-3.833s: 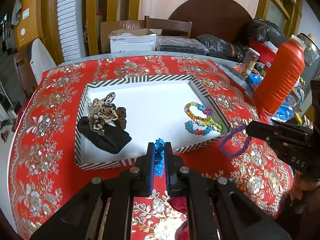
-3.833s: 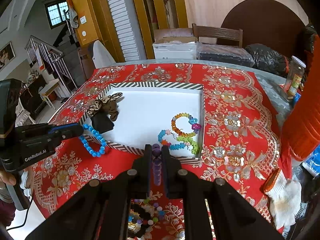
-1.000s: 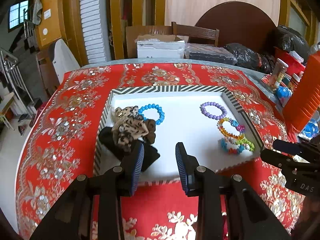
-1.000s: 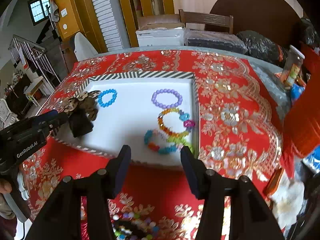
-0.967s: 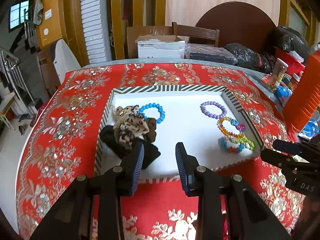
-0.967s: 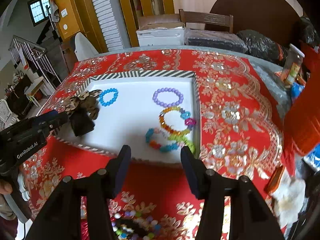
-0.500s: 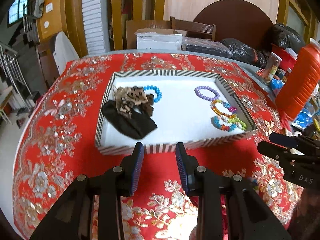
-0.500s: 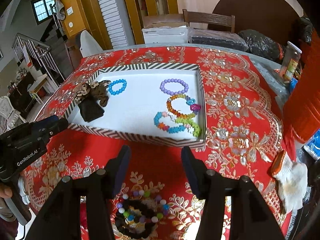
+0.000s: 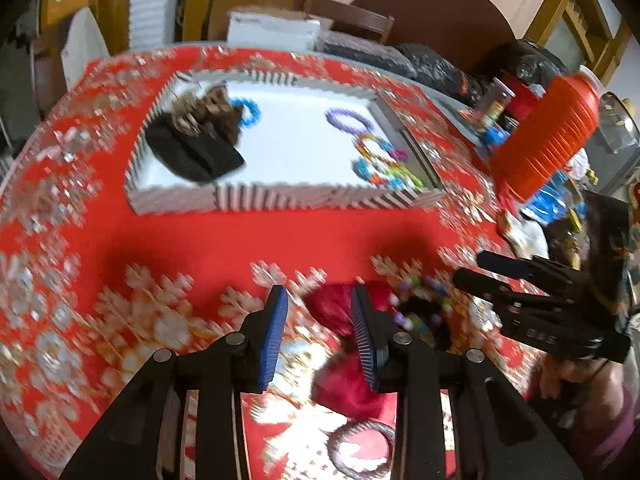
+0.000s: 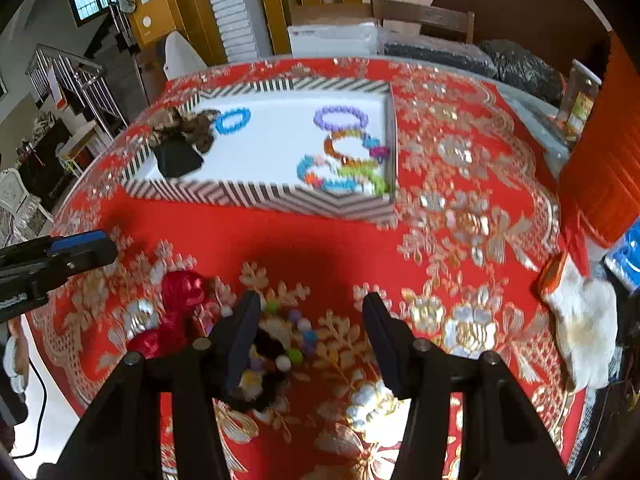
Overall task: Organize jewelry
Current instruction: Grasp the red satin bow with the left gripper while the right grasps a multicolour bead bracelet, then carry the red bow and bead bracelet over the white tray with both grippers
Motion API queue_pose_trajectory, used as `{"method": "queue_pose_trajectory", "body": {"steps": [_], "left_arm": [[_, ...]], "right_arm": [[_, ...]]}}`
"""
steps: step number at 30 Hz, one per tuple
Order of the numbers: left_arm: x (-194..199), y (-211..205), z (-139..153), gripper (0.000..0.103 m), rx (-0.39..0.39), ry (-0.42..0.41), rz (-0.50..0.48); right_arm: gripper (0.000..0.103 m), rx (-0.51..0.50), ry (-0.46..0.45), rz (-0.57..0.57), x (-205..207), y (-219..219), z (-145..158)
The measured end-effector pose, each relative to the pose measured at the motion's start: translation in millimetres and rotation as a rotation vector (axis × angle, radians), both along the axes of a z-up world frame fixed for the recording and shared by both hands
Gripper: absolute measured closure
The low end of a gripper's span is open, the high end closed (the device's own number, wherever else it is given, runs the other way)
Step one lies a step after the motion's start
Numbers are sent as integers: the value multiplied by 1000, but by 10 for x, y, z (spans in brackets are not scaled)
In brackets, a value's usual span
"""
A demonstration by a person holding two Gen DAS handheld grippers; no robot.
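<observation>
Midway through sorting, bracelets [image 10: 340, 117] and scrunchies [image 10: 180, 136] lie in the striped tray [image 10: 256, 194], while both grippers, left [image 9: 319, 326] and right [image 10: 308, 332], fingers apart and empty, hang over the red scrunchie [image 10: 182, 286] and beaded band [image 10: 276, 344] left on the table [image 10: 460, 200].

A red cloth [image 10: 328, 240] with shiny gold and silver embroidery covers the counter. The tray [image 10: 256, 194] looks like matt striped card, white and smooth inside. The bead bracelets [image 10: 344, 168] look like glossy plastic; the red scrunchie [image 10: 182, 288] has a satin sheen.
</observation>
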State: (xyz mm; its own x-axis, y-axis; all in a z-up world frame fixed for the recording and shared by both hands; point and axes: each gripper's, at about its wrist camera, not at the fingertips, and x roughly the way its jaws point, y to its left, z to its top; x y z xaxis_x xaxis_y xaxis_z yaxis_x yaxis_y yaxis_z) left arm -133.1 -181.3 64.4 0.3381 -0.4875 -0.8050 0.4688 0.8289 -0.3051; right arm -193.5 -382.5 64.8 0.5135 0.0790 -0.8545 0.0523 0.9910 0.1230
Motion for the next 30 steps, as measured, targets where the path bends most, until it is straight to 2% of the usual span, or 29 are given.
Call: {"method": "queue_pose_trajectory", "body": {"steps": [9, 12, 15, 17, 21, 25, 27, 30], "left_arm": [[-211, -127, -223, 80, -15, 79, -66], [-251, -204, -297, 80, 6, 80, -83], [-265, -264, -362, 80, 28, 80, -90], [-265, -293, -401, 80, 37, 85, -93], [-270, -342, -452, 80, 37, 91, -103], [-287, -380, -461, 81, 45, 63, -99], [-294, -380, -469, 97, 47, 50, -99], [-280, -341, -466, 99, 40, 48, -92]], "right_arm": [[50, -25, 38, 17, 45, 4, -202], [60, -36, 61, 29, 86, 18, -306], [70, -87, 43, 50, 99, 83, -325], [92, -96, 38, 56, 111, 93, -320], [94, -68, 31, 37, 108, 49, -314], [94, -45, 4, 24, 78, 18, -247], [94, -17, -20, 17, 54, -6, -186], [94, 36, -54, 7, 21, -45, -96]]}}
